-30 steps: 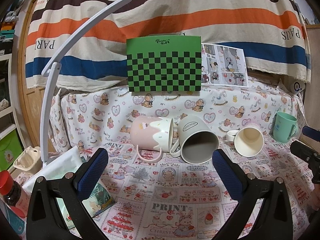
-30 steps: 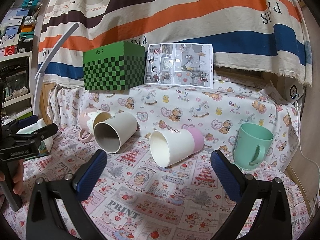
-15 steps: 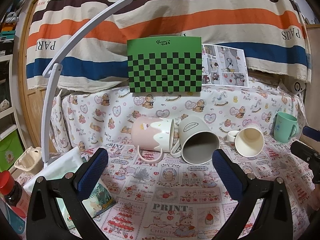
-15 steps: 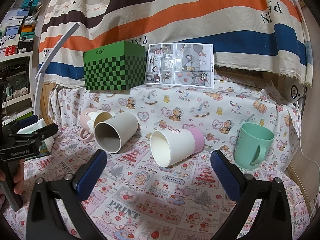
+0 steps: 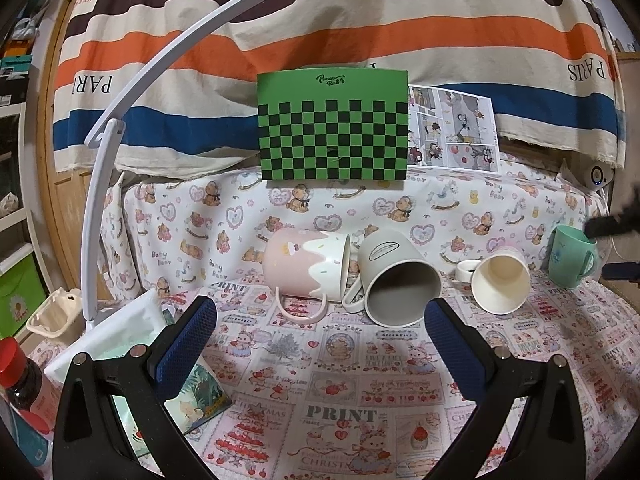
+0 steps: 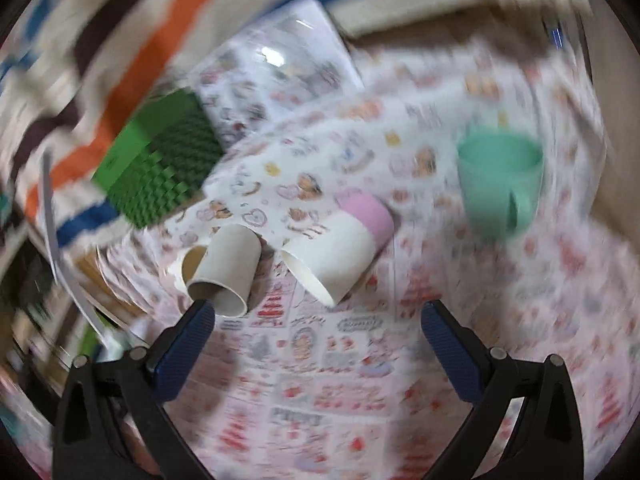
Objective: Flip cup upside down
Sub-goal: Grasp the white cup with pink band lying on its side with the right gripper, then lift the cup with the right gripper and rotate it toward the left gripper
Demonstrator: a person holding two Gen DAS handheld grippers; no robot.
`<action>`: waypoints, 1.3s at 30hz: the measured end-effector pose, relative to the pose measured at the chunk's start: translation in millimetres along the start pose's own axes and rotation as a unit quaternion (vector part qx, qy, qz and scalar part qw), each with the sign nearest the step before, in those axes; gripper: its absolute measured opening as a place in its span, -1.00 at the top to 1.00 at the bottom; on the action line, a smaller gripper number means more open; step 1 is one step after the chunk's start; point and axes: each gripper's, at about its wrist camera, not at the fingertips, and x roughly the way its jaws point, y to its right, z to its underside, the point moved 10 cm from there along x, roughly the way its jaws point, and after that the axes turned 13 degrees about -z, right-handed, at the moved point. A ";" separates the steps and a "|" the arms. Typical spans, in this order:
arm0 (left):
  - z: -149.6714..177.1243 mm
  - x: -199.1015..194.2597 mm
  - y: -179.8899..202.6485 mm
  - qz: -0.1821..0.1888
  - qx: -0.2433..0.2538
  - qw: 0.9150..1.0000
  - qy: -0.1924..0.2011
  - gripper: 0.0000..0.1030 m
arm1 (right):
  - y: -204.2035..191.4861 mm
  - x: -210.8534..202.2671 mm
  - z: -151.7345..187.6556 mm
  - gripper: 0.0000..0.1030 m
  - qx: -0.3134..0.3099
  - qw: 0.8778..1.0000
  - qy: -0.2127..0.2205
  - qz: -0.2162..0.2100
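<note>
Green checkered box (image 5: 333, 133) reads "Panator Rob"; cloth (image 5: 340, 416) prints "PRINT"; left claw (image 5: 316, 340), right claw (image 6: 318, 338) wide apart, empty.

A green-and-black checkered box (image 5: 333, 126) sat up on the ledge against a big striped cloth (image 5: 320, 36), with a comic-style printed sheet (image 5: 454, 132) leaning just beside it on the right. A white curved stand (image 5: 120, 152) arched up on the left, and down in that corner were a cream plastic basket (image 5: 54, 314) and a red-capped bottle (image 5: 18, 380). The cartoon-print tablecloth (image 5: 340, 392) covered everything, and a small illustrated card (image 5: 200, 398) lay on it.
</note>
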 end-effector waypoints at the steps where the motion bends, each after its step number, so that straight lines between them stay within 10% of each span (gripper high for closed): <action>1: 0.1 0.0 -0.2 0.000 0.000 1.000 -0.001 -1.00 | 0.5 4.4 -4.7 -0.95 0.015 1.000 -0.003 -0.004; 20: 0.9 6.5 1.0 -0.001 0.005 1.000 -0.014 -1.00 | 79.2 131.4 -43.3 -0.63 0.201 0.976 -0.070 0.052; 25: 2.0 9.7 -0.7 -0.002 0.004 1.000 -0.021 -1.00 | 70.2 130.1 -38.8 -0.26 0.212 0.973 -0.091 0.027; 39: 5.5 16.1 -6.8 -0.007 -0.008 0.999 -0.038 -1.00 | -33.7 56.9 28.0 -0.24 0.123 0.965 -0.206 -0.106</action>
